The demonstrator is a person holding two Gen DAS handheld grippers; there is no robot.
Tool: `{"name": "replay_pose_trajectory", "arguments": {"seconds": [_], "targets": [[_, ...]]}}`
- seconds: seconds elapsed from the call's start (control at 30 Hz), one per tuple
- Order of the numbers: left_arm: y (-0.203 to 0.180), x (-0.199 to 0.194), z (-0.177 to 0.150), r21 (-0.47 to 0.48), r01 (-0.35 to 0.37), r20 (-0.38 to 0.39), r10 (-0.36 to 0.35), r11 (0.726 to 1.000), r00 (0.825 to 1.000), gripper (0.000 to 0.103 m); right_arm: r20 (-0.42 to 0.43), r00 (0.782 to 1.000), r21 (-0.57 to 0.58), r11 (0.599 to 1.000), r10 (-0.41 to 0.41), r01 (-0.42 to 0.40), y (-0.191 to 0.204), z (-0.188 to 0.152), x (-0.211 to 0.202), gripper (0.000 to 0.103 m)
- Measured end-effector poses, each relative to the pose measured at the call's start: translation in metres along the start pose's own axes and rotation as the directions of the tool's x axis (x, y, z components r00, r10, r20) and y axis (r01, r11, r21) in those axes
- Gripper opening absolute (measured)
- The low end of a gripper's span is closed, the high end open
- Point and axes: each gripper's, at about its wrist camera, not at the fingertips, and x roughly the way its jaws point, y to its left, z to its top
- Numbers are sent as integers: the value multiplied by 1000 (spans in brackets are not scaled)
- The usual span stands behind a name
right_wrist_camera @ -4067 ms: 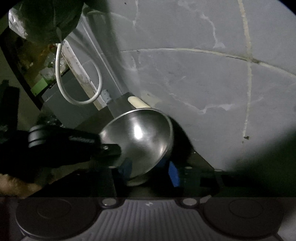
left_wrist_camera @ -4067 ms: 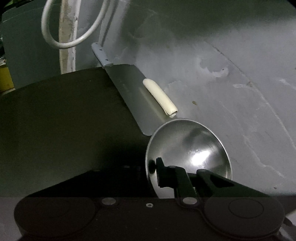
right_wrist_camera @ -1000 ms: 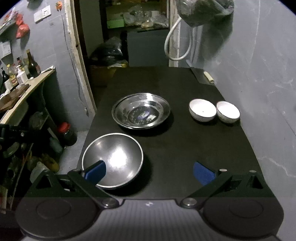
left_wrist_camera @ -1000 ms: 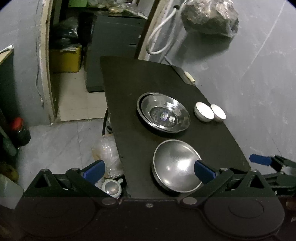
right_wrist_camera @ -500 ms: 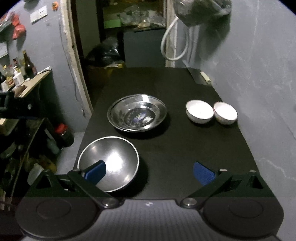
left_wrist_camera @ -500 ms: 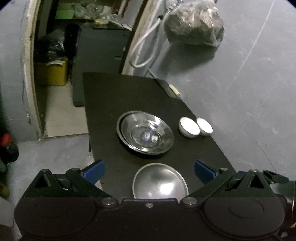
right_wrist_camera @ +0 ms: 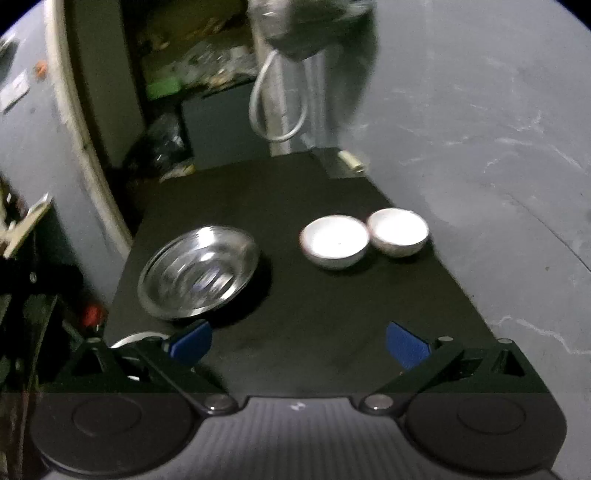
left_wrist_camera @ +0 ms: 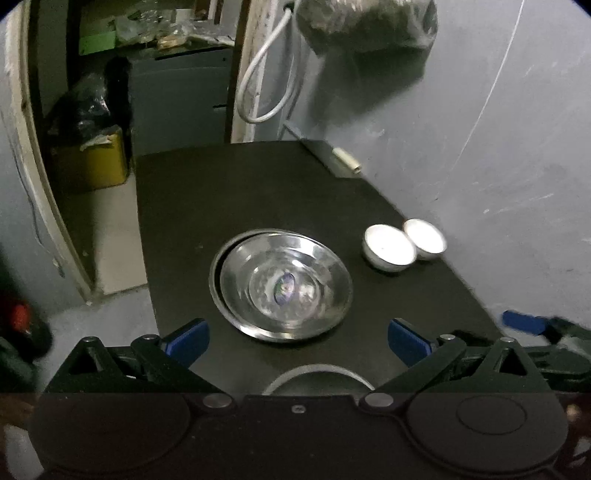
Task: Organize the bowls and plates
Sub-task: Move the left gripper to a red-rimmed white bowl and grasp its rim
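Note:
Stacked steel plates [left_wrist_camera: 280,284] [right_wrist_camera: 199,277] sit mid-table on the black table [left_wrist_camera: 207,192] [right_wrist_camera: 325,317]. Two white bowls stand side by side to their right, the nearer one [left_wrist_camera: 388,247] [right_wrist_camera: 334,242] touching the farther one [left_wrist_camera: 424,238] [right_wrist_camera: 399,230]. A steel bowl [left_wrist_camera: 317,376] [right_wrist_camera: 129,341] rests at the near table edge, mostly hidden behind the gripper bodies. My left gripper [left_wrist_camera: 297,338] is open above the near edge, holding nothing. My right gripper [right_wrist_camera: 299,341] is also open and empty; its blue fingertip [left_wrist_camera: 522,323] shows at the right of the left wrist view.
A grey wall [left_wrist_camera: 480,147] runs along the table's right side. A cleaver with a pale handle [left_wrist_camera: 345,162] [right_wrist_camera: 351,158] lies at the far right corner. A white hose loop [left_wrist_camera: 262,88] and a hanging bag [left_wrist_camera: 365,22] are behind. A doorway and cluttered floor lie left.
Both grippers let go of the steel bowl, which now sits at the near edge. Both cameras pulled back and swung right; the steel bowl slid down under the gripper bodies.

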Motion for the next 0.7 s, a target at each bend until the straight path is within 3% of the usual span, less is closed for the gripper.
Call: {"name": "replay_pose_trajectory", "arguments": {"seconds": [0.27, 0.43, 0.6, 0.7], "targets": [[-39, 83, 65, 56, -42, -53, 45, 998, 998, 102, -1, 1000, 143, 990, -11, 11, -61, 19, 61, 103], [-58, 147, 97, 100, -8, -96, 18, 995, 995, 102, -9, 1000, 214, 976, 29, -26, -81, 27, 100, 103], [-72, 204, 116, 158, 31, -200, 1, 987, 980, 102, -11, 999, 275, 961, 44, -39, -92, 36, 130, 102], [-78, 232, 123, 171, 47, -233, -6, 984, 973, 102, -35, 998, 286, 958, 44, -32, -96, 41, 148, 96]]}}
